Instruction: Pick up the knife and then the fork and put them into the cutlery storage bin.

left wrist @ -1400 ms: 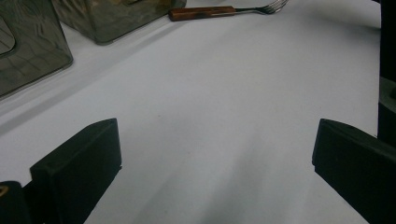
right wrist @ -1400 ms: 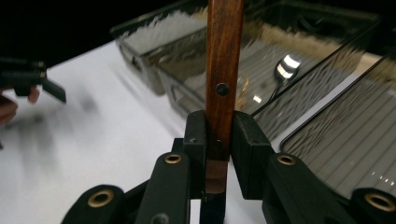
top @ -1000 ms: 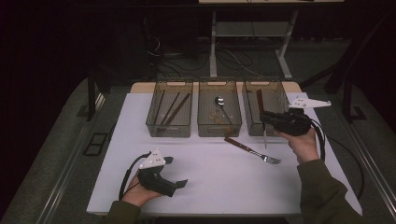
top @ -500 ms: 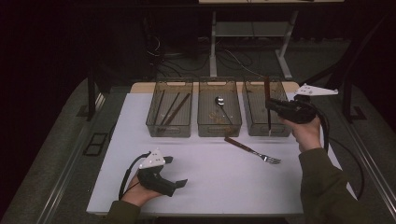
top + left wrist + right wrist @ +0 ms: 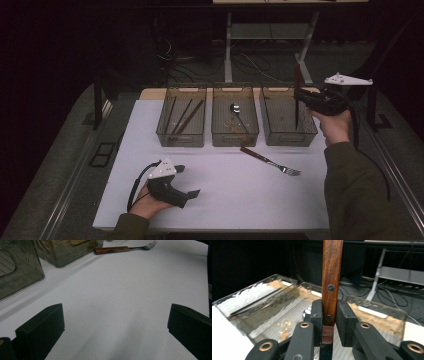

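The right gripper [image 5: 300, 95] is clamping a wooden-handled knife [image 5: 332, 277] upright over the right-hand bin [image 5: 287, 135], handle up and blade hanging into it. The left gripper [image 5: 192, 192] is resting on the white table [image 5: 225, 200], jaws spread wide and holding nothing.

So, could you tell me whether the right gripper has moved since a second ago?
Yes. The right gripper, shut on the wooden-handled utensil, has risen and shifted back, now above the right bin in the high view.
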Tool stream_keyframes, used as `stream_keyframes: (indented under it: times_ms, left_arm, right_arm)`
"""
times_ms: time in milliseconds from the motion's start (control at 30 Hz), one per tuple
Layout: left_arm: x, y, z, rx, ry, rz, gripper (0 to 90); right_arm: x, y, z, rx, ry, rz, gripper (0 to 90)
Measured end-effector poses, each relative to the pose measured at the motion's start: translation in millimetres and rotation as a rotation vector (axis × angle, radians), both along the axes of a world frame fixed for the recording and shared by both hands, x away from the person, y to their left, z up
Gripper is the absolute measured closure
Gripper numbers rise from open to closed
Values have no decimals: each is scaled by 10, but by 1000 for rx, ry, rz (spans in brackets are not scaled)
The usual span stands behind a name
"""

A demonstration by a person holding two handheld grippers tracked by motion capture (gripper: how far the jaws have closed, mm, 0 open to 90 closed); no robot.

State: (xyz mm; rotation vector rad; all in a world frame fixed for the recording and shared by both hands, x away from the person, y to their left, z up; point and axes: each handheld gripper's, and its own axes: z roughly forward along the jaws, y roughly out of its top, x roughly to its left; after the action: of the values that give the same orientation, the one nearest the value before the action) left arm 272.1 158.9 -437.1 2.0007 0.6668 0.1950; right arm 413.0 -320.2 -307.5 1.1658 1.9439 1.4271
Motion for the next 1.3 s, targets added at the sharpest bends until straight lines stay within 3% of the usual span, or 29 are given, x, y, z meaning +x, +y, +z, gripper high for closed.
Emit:
stream_keyframes:
  times_ms: [267, 633, 767, 967, 1300]
  left_arm:
    - [-33, -24, -1, 4, 2, -19, 0]
    - [-46, -41, -2, 11, 3, -28, 1]
    - [-53, -43, 1, 11, 2, -29, 1]
    - [-51, -43, 1, 13, 3, -29, 2]
    - [-52, -42, 3, 12, 2, -28, 4]
  right_arm:
    - [165, -123, -39, -37, 14, -65, 765]
    - [283, -254, -312, -106, 97, -132, 765]
    - [293, -276, -460, -144, 135, -138, 765]
    - [291, -320, -630, -149, 174, -142, 765]
    - [304, -285, -726, -186, 206, -120, 765]
